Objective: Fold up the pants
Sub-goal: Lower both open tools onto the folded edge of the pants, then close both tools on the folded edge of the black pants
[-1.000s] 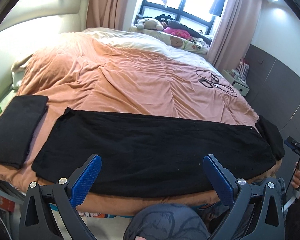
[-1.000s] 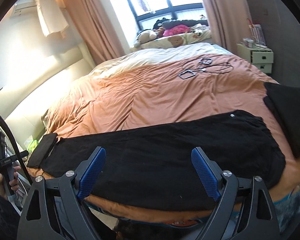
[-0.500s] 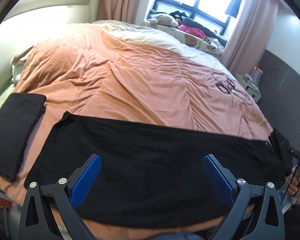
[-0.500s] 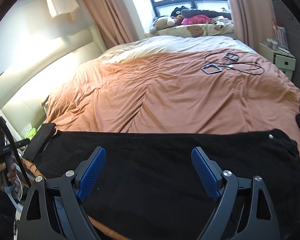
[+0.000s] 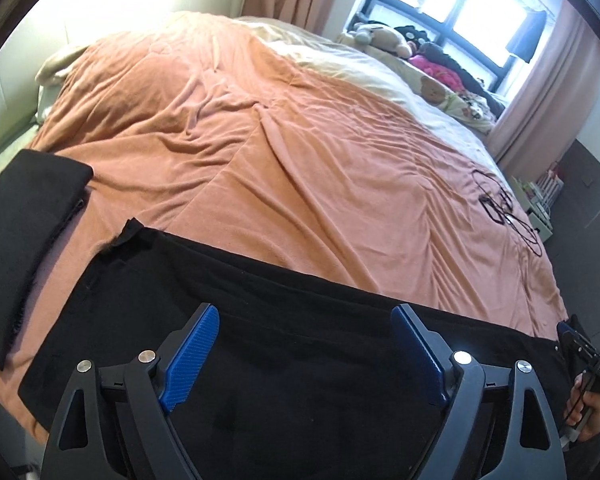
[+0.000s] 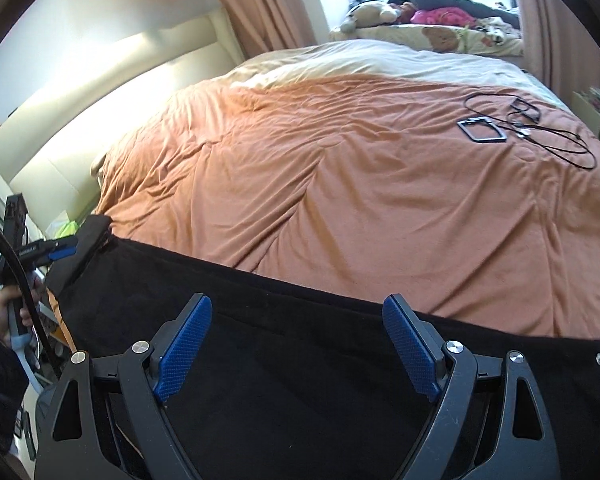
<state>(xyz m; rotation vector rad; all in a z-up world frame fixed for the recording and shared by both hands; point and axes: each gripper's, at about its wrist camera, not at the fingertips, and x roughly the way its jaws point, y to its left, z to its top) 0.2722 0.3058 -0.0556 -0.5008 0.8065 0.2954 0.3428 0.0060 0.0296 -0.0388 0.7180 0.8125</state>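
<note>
An orange bedspread (image 5: 300, 168) filled the frame. Black pants (image 5: 300, 340) lay flat as one long, smooth band across the lower frame, a metal button (image 6: 599, 357) at lower right. The left gripper (image 5: 305, 356) was closing above the cloth, gripping nothing; the right gripper (image 6: 298, 346) stood wide apart, empty.

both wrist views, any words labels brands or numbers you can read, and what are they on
No text can be read for certain.
White lettering on the side of the left tool, seen in the right wrist view: too small and blurred to read.
Small white marks on the right tool, at the edge of the left wrist view: too small to read.
Black pants, orange blanket, stuffed toys by the window: no lettering visible.
</note>
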